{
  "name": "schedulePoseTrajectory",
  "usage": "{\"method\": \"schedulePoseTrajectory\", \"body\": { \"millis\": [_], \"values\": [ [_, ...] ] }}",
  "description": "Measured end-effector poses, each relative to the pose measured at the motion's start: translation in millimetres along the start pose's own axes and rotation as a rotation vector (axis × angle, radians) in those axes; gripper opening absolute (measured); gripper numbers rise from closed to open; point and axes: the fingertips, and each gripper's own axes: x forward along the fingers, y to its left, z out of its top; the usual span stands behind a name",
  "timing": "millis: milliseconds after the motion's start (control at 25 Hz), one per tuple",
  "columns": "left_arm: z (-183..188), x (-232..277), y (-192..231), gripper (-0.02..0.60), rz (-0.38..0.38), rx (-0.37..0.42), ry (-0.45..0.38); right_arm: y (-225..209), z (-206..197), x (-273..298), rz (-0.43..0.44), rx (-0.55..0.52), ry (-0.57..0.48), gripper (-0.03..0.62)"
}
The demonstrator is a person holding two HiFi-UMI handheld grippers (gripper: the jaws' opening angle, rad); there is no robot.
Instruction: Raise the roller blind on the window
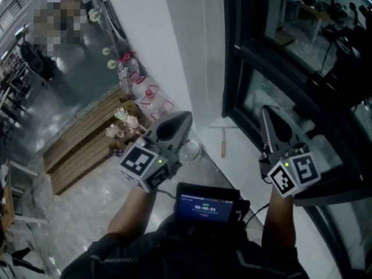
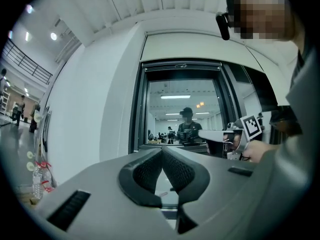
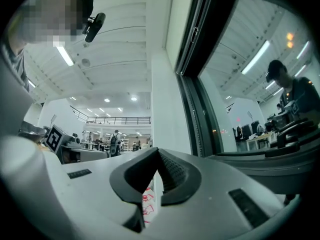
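While the left tongs and right tongs are both pressed together on nothing, no pull seems in hand. The window, ahead of the left tongs, shows bare glass, which fits a blind already up. Blind roll and cord: not made out. Count: two tongs, one window.

The window I'm facing has a dark frame set into the white wall, glass bare and mirroring the room. A thin bar sits across the very top. Can't tell if that's the blind.
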Motion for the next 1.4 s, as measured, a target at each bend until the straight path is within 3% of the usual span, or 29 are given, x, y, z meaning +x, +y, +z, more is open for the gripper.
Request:
{"method": "schedulePoseTrajectory", "body": {
  "millis": [240,560,1040,1400],
  "values": [
    [1.2,-28.9,25.0,-0.002,-0.021,0.008,-0.014,34.1,-2.5,13.2,-0.029,-0.024,0.016,0.008],
    [-0.2,-47.0,46.8,-0.002,-0.046,-0.037,-0.008,57.3,-6.2,23.8,-0.079,-0.043,0.061,0.006],
    [-10.0,-38.7,44.4,-0.002,-0.039,-0.05,0.004,51.5,-8.4,20.5,-0.095,-0.059,0.075,0.006],
    [-0.1,-25.8,36.7,-0.002,-0.032,-0.063,-0.039,36.8,-7.0,19.6,-0.105,-0.069,0.062,0.006]
  ]
}}
